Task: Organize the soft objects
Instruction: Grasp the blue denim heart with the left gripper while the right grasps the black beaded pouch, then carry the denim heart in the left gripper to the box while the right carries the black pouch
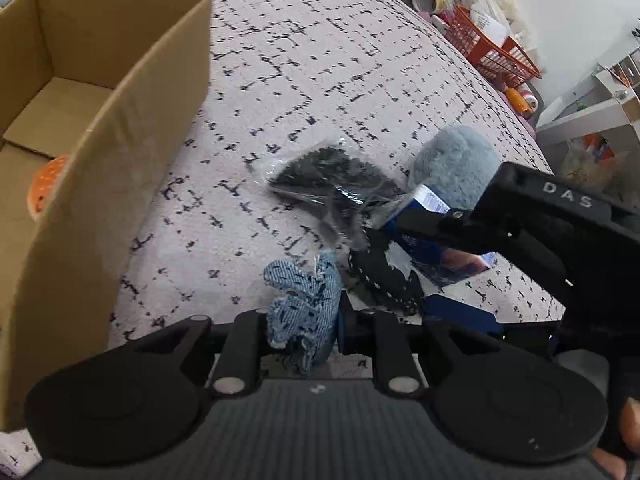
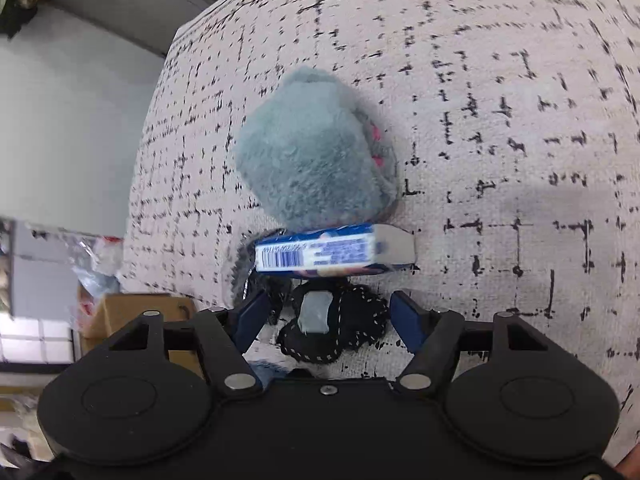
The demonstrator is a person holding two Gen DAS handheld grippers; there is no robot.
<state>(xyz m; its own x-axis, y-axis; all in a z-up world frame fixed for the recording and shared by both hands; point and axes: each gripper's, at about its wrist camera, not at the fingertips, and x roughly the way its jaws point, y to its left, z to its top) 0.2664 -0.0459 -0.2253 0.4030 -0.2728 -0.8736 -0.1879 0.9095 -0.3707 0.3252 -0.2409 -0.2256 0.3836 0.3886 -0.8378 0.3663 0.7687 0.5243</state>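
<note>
The left gripper (image 1: 298,334) pinches a frayed blue denim scrap (image 1: 304,308), right of the open cardboard box (image 1: 120,92). The right gripper (image 2: 326,316) straddles, apparently untouching, a black stitched fabric piece (image 2: 344,332). Next: carry denim boxward.

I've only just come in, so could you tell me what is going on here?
A person is sorting soft things on a patterned cloth with two handheld grippers. The left gripper is shut on a blue denim scrap. The right gripper stands open around a black stitched piece, beside a blue carton and grey plush. A cardboard box waits alongside.
</note>
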